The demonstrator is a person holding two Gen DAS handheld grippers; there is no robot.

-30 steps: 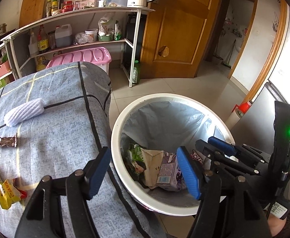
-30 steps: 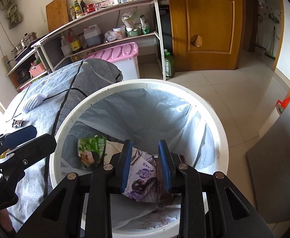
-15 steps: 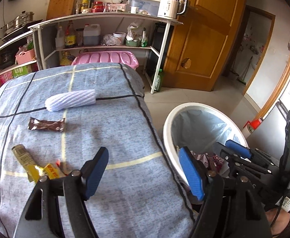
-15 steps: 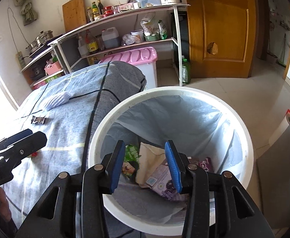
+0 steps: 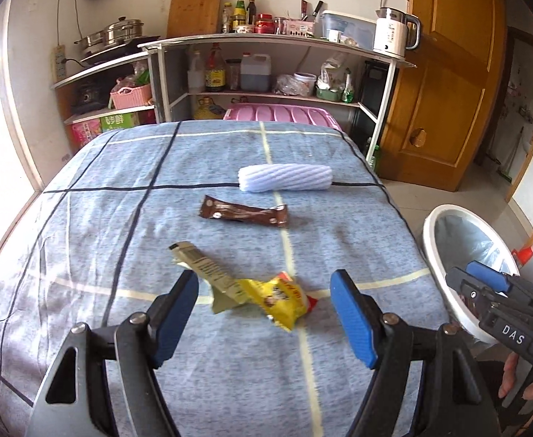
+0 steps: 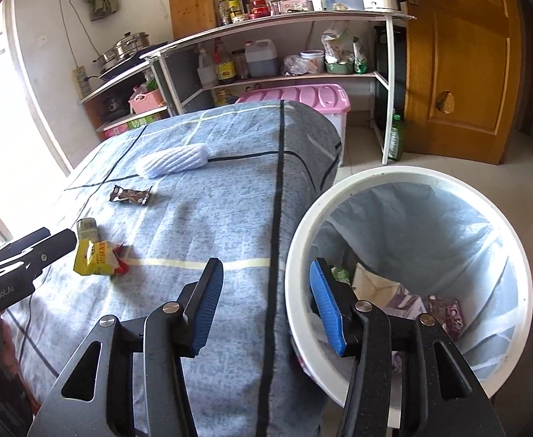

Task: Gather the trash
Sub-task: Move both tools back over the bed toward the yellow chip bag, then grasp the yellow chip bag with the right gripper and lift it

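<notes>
Yellow wrapper (image 5: 273,296) between left tool (image 5: 264,318) fingers

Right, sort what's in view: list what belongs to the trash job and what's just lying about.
For the job: yellow wrapper, brown wrapper, white bin, left gripper, open.

Lying about: white ribbed roll, kettle, pink storage box, cutting board.

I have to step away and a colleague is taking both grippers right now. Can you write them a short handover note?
Left gripper: open, empty, over the table, aimed at the yellow wrapper.
Right gripper: open, empty, at the trash bin rim beside the table.
Done: several packets already lie in the bin.
Left on the blue tablecloth: yellow wrapper nearest, brown wrapper behind it, white ribbed roll farthest; whether the roll is trash I cannot tell.
</notes>
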